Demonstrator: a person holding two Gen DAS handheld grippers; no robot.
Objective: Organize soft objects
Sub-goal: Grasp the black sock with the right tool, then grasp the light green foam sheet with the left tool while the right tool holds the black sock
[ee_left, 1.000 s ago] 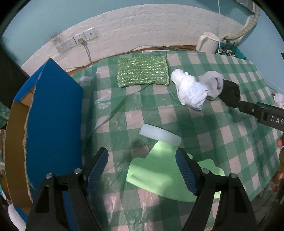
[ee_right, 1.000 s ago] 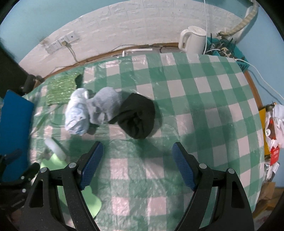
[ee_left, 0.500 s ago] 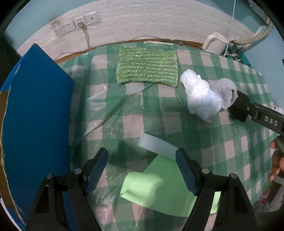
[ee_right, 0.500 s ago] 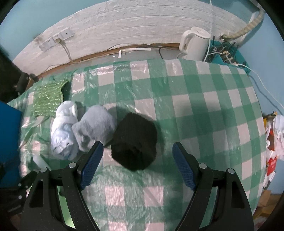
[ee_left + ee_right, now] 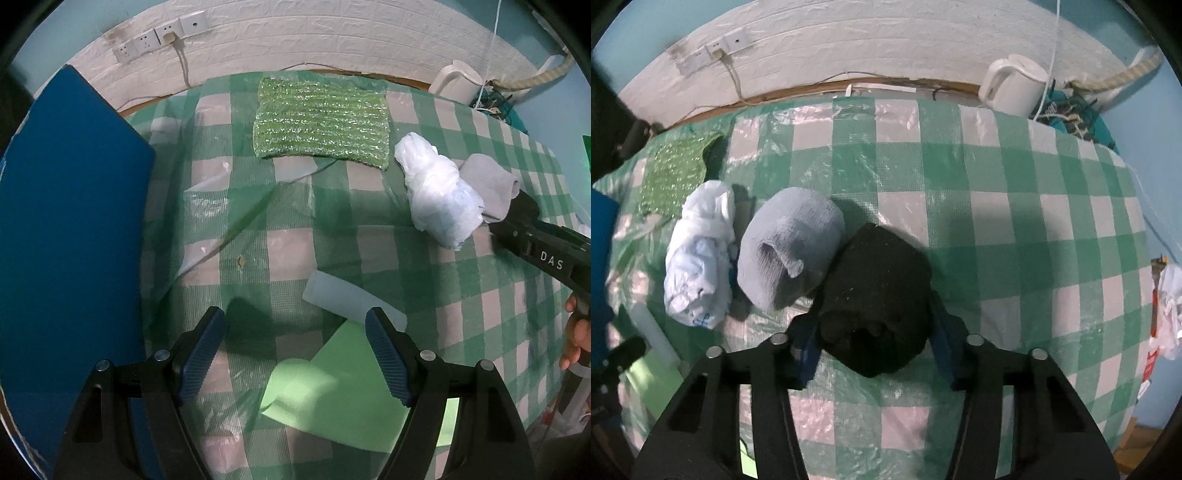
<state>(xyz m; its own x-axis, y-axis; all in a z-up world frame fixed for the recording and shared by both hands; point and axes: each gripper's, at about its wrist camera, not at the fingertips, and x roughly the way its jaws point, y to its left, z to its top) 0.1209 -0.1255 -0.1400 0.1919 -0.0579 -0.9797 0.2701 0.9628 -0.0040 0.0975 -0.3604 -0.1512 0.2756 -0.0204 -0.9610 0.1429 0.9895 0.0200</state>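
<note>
On the green-checked tablecloth (image 5: 960, 192), near its middle, lay the black rolled sock (image 5: 875, 295), with the right gripper (image 5: 873, 343) lowered over it, blue pads tight against both flanks, jaws closing on the bundle. Touched the grey rolled sock (image 5: 790, 254) on its left side; beside that, the crumpled white plastic bag (image 5: 698, 258). Looked barely begun as a sorting job: nothing yet seen inside the blue box (image 5: 66, 240) at the table's left edge, every soft item out on the cloth. Left to move, by that reading: both socks, the bag, the sparkly green knitted cloth (image 5: 321, 122) at the far side, the light green foam sheet (image 5: 332, 391) and the pale foam strip (image 5: 343, 295) beside it.

Held wide and empty, the left gripper (image 5: 295, 362), hovering above the foam sheet's edge and bare cloth, gripping nothing.

Compared with a second before: right pads then spread wide with the black sock lying well ahead of them, now drawn in around it and much nearer the table. Left view shifted as well, with the foam sheet slid lower and rightward under the jaws, the knitted cloth larger in view, and the opening unchanged
</note>
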